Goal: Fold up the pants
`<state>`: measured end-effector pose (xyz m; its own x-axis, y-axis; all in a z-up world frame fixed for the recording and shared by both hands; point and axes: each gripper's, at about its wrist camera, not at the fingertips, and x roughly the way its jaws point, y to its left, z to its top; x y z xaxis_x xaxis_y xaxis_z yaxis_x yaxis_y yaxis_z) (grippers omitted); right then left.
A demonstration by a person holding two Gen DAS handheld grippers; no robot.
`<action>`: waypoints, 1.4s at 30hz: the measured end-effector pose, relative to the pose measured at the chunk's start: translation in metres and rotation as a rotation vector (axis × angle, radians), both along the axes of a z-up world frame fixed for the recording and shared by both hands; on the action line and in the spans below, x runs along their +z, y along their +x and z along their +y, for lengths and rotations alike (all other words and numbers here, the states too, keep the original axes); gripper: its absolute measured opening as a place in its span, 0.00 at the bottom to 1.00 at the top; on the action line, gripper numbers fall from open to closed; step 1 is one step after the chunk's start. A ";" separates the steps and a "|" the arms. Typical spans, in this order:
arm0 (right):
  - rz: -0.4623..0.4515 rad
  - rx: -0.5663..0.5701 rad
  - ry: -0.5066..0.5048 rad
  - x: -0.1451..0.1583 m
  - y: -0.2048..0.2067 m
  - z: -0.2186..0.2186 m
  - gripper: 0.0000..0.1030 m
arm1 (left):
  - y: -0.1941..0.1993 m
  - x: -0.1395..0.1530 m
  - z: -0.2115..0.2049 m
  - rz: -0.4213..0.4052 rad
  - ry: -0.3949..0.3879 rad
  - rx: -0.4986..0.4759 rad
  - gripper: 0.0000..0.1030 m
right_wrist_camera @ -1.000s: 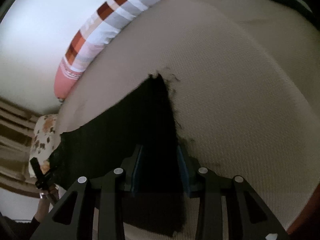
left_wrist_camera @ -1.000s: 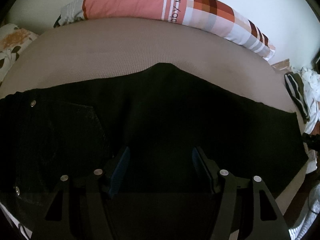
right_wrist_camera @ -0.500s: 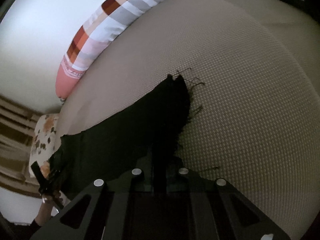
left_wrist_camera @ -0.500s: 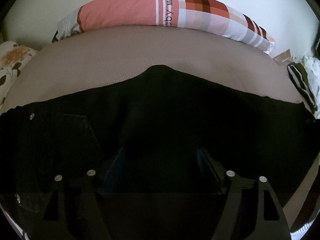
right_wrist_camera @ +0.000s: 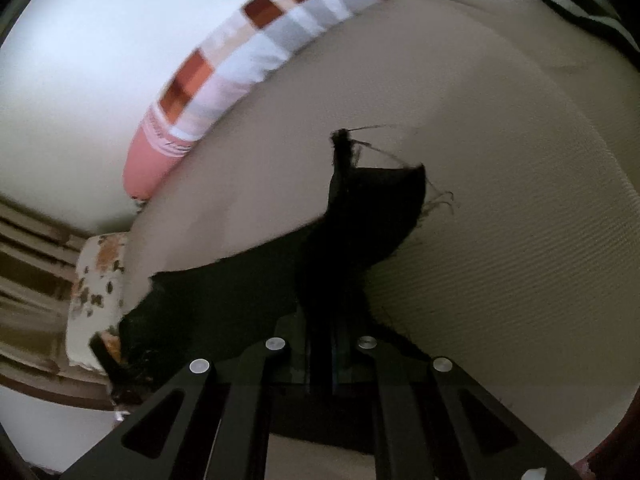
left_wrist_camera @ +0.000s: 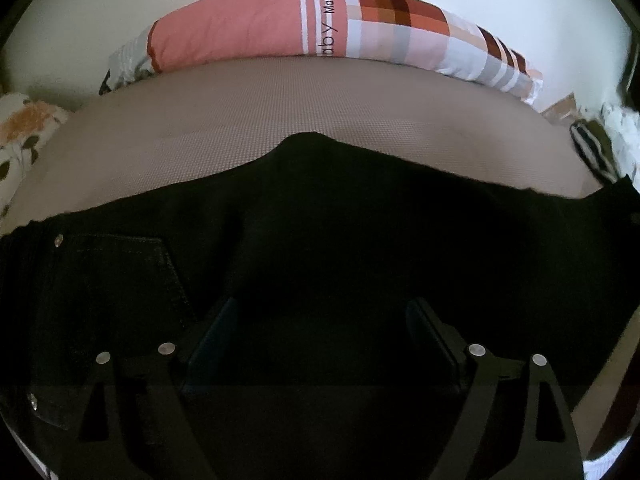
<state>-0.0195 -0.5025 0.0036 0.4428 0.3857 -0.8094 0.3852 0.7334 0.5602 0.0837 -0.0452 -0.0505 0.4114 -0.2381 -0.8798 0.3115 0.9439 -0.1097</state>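
Observation:
Black pants (left_wrist_camera: 340,240) lie flat across the beige bed, waistband and back pocket (left_wrist_camera: 120,272) to the left, legs running right. My left gripper (left_wrist_camera: 320,344) is open and sits low over the middle of the pants, its jaws wide apart. My right gripper (right_wrist_camera: 320,356) is shut on the frayed leg hem of the pants (right_wrist_camera: 372,208) and holds it lifted off the bed, with loose threads sticking up.
A long pink and checked pillow (left_wrist_camera: 340,28) lies along the far edge of the bed (left_wrist_camera: 240,120) against the white wall. A floral pillow (left_wrist_camera: 24,132) is at the left. Striped clothes (left_wrist_camera: 592,148) lie at the right edge.
My right gripper closed on the leg hem and raised it off the bed. My left gripper came lower and closer over the pants, still open.

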 end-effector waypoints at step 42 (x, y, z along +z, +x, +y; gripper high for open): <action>-0.074 0.187 0.089 -0.009 0.108 0.294 0.38 | -0.004 0.057 0.090 0.096 -0.422 -0.024 0.80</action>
